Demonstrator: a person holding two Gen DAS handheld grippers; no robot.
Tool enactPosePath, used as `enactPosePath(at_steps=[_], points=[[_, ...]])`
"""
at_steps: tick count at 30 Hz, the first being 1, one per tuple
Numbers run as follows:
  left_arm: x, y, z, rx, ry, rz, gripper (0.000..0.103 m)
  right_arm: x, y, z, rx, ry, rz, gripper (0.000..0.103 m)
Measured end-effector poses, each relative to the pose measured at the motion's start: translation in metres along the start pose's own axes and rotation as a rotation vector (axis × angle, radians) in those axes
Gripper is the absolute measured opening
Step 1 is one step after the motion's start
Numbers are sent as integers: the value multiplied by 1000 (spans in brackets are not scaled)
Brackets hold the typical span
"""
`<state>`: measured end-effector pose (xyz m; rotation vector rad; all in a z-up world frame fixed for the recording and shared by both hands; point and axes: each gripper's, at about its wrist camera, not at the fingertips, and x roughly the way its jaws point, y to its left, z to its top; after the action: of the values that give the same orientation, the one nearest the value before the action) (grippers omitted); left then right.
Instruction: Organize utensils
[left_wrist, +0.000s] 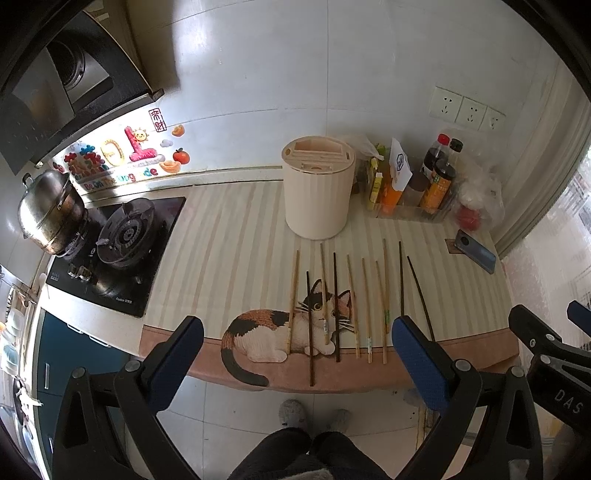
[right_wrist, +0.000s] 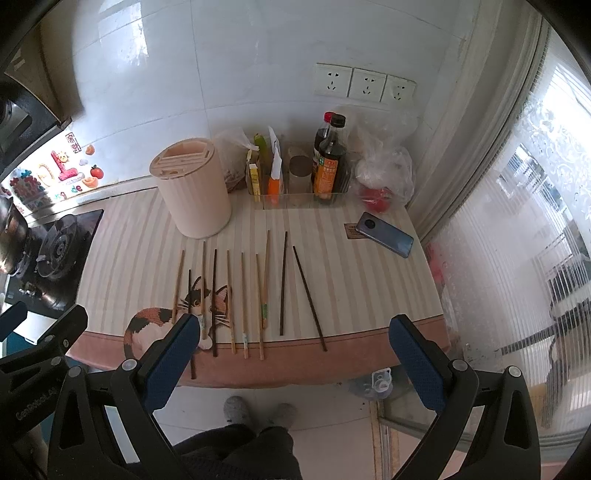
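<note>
On the far left sits a steel pot on the gas stove. Next comes the round cream utensil holder with slots in its top, standing on the striped surface. In front of it the chopsticks lie in a row, some across the cat picture on the mat. Further right are sauce bottles and a blue phone.

The left hand-held gripper is spread wide with nothing in it. The right hand-held gripper is spread wide too, and it holds nothing. Both hang back from the near edge of the surface, above the floor.

I think the sticks could be tricky. They are thin and lie close together, so a pinch might catch two at once or knock one. A few ends poke past the near edge, so a bump could drop them to the floor. The holder's slots look small, so a tilted stick could miss.

Only the left view shows the pot and whole stove. Only the right view shows the window and a water jug on the floor.
</note>
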<state>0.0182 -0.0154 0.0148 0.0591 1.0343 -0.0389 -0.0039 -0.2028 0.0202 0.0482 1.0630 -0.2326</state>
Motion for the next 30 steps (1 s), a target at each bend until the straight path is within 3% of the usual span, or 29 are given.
enactPosePath(at_steps=[30], points=[[-1, 0, -9, -16, -6, -16, 103, -4, -1, -1, 1, -7, 0, 103]])
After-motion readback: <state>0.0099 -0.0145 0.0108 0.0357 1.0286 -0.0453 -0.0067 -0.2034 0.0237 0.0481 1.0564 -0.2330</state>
